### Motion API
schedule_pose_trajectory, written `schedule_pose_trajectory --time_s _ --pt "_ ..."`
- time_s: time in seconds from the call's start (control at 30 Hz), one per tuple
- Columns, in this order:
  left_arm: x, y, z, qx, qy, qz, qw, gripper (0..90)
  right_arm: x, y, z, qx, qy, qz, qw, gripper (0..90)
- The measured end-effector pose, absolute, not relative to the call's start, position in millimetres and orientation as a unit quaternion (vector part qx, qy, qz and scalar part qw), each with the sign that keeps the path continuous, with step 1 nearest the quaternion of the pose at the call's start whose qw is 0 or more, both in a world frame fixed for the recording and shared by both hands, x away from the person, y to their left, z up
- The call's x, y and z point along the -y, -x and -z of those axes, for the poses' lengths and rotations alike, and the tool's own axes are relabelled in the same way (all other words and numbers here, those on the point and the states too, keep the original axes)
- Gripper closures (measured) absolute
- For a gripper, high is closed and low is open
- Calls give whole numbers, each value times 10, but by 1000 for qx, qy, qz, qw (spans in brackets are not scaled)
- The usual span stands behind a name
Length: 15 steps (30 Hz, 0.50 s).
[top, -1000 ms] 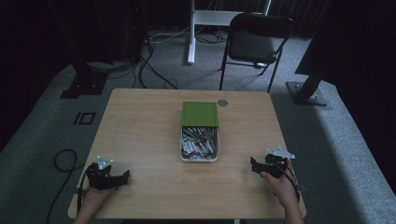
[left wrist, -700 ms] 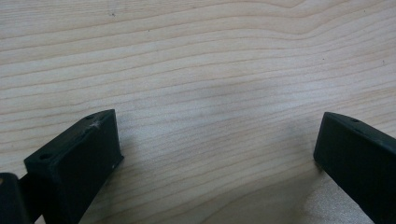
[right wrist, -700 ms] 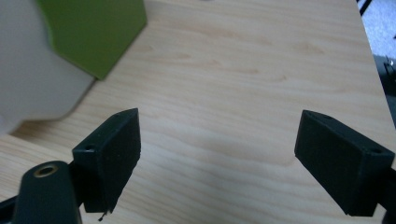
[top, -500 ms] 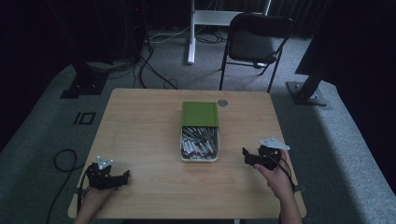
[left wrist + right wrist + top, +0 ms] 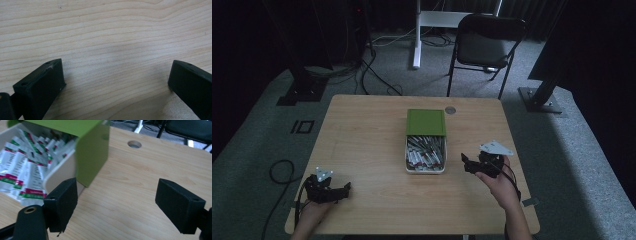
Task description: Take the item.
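Table (image 5: 362, 135): light wood, with a small round hole (image 5: 450, 110) near the far edge.
Box (image 5: 425, 150): white, in the middle of the table, full of small white packets (image 5: 424, 152) with red and green stripes.
Lid (image 5: 426, 122): green, over the far half of the box; near half open.
Right gripper (image 5: 468, 165): in the right hand (image 5: 497, 177), just to the right of the box, pointing at it, near but not touching. Jaws wide apart, holding nothing.
Right gripper view: box and green lid (image 5: 92, 152) up close at the left, one jaw just in front of the box corner; bare wood between the jaws; round hole (image 5: 134, 144) farther off.
Left gripper (image 5: 343, 189): in the left hand (image 5: 314, 207), at the near left corner of the table, well apart from the box. Jaws wide apart, holding nothing.
Left gripper view: bare wood (image 5: 107, 45) between the two black jaws.
Floor past the table: a black folding chair (image 5: 484, 47) and some cables (image 5: 377, 65).
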<state>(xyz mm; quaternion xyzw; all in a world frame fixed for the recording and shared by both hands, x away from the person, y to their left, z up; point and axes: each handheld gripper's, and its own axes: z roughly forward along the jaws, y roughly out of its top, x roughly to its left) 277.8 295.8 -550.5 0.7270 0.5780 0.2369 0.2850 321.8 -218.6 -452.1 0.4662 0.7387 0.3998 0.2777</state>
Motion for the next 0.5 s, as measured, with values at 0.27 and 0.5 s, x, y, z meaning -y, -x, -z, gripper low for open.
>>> schedule_pose_trajectory --time_s 0.27,0.5 --pt "-2958 -2778 5505 -578 -727 -237 285 13 1930 -3211 4450 -757 -429 -412 270 183" --pt "-2958 -2778 5505 -578 -727 -237 285 13 1762 -3220 4458 -771 -407 -415 261 186"
